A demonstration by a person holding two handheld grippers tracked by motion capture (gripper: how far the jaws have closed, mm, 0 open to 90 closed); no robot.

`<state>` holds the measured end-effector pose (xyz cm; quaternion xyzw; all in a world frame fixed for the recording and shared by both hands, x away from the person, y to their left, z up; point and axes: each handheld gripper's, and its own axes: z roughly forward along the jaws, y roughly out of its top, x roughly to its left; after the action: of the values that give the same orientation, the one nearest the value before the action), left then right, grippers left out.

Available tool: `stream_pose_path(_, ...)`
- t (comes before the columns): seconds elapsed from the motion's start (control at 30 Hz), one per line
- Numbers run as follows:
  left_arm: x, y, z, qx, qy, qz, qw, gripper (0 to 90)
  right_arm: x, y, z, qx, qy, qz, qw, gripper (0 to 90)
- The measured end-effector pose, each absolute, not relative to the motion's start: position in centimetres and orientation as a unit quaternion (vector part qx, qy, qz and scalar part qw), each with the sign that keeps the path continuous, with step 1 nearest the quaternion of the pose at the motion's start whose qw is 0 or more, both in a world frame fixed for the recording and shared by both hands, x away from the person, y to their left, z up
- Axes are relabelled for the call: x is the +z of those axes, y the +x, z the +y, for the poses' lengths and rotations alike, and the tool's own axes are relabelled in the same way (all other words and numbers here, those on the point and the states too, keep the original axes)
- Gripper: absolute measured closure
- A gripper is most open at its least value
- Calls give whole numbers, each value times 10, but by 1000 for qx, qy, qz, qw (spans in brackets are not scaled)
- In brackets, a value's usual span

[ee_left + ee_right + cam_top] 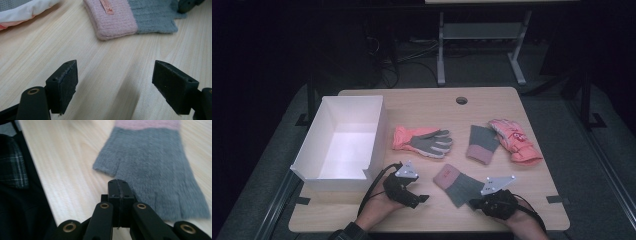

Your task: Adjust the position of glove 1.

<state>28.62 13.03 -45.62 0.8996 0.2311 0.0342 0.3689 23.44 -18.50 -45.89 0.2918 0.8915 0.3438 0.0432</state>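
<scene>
Down at the near edge, both hands hold their grippers low over the pale wood-grain table (512, 102). Left gripper (419, 198) has its blocky black jaws spread wide with bare wood between them, nothing held. Right gripper (476, 202) has its jaws pressed flat together, gripping nothing, tip just at the finger end of the grey knit glove (456, 184). That glove lies between the two grippers, near the front edge: soft, fuzzy grey knit, fingerless, flat, with a ribbed pink cuff carrying a small woven tag. Its long axis runs diagonally, cuff pointing far-left, finger openings near-right. Farther back lies its twin grey glove (482, 143), cuff toward the near side. Beside that, at the right, sits a puffy pink ski glove (515, 140); left of centre, another pink glove (422, 140), grey palm up. A smooth, rectangular white box (339, 140) stands open at the left.
</scene>
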Motion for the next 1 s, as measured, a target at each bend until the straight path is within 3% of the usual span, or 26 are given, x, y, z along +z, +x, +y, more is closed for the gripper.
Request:
stream_pose_path(0.7,-456,285,131,34,901,230,365,203,-456,264,-233,326,382,861,86,900)
stream_pose_path(1.0,-456,285,130,35,901,229,366,203,-445,279,-208,362,364,854,88,900)
